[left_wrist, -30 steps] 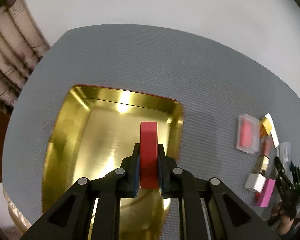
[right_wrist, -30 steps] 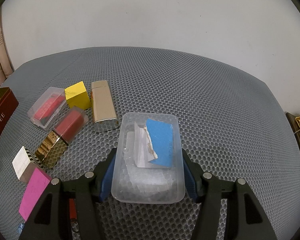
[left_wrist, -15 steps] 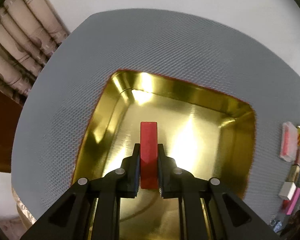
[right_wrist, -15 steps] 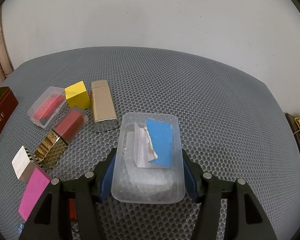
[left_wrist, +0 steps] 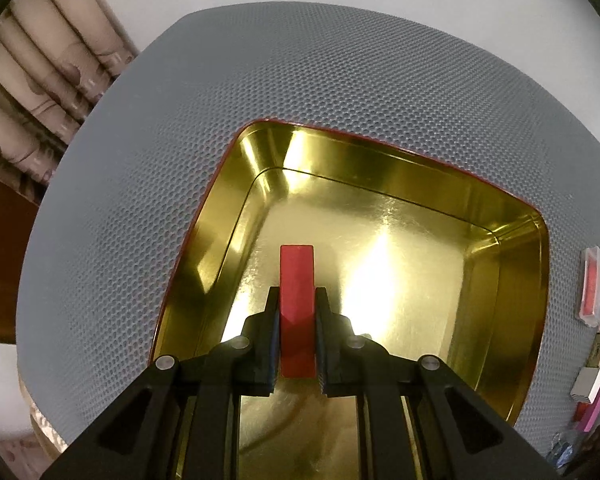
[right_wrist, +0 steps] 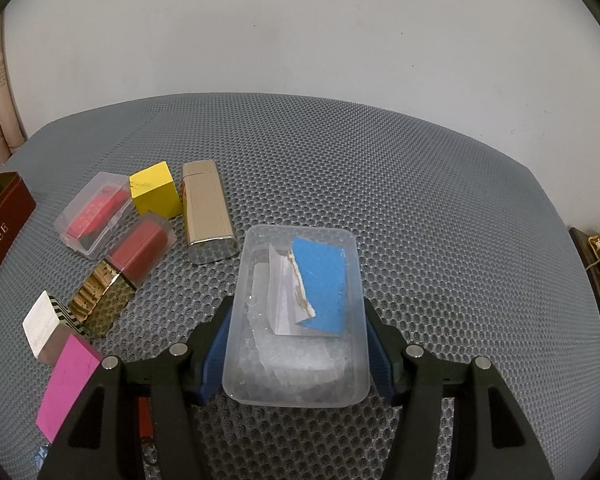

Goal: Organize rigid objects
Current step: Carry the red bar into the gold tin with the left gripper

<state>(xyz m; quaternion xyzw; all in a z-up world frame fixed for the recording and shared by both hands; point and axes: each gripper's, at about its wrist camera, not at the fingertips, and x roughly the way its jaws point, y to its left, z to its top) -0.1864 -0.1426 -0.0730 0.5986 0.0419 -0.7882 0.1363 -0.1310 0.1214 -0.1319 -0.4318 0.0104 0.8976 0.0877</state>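
Observation:
My left gripper (left_wrist: 297,300) is shut on a slim red block (left_wrist: 297,280), which stands on end between the pads. It hangs over the open gold-lined tin (left_wrist: 380,160), pointing steeply down at the tin's bare floor. In the right wrist view, my right gripper (right_wrist: 298,312) is shut on a clear plastic box (right_wrist: 300,376), its blue pads pressed against both long sides. The box rests low over the grey mesh mat (right_wrist: 420,200) and holds a blue-and-white card (right_wrist: 324,276).
Left of the clear box lie a yellow cube (right_wrist: 155,194), a gold ribbed case (right_wrist: 208,212), a clear case with a red insert (right_wrist: 94,214), a red-and-gold tube (right_wrist: 140,250), a white block (right_wrist: 44,326) and a pink block (right_wrist: 68,386). The tin's red wall (right_wrist: 0,236) is at far left.
My left gripper has carried the red block lower and further over the tin, which now looks larger and fills the view's centre. The right gripper and its box have not moved.

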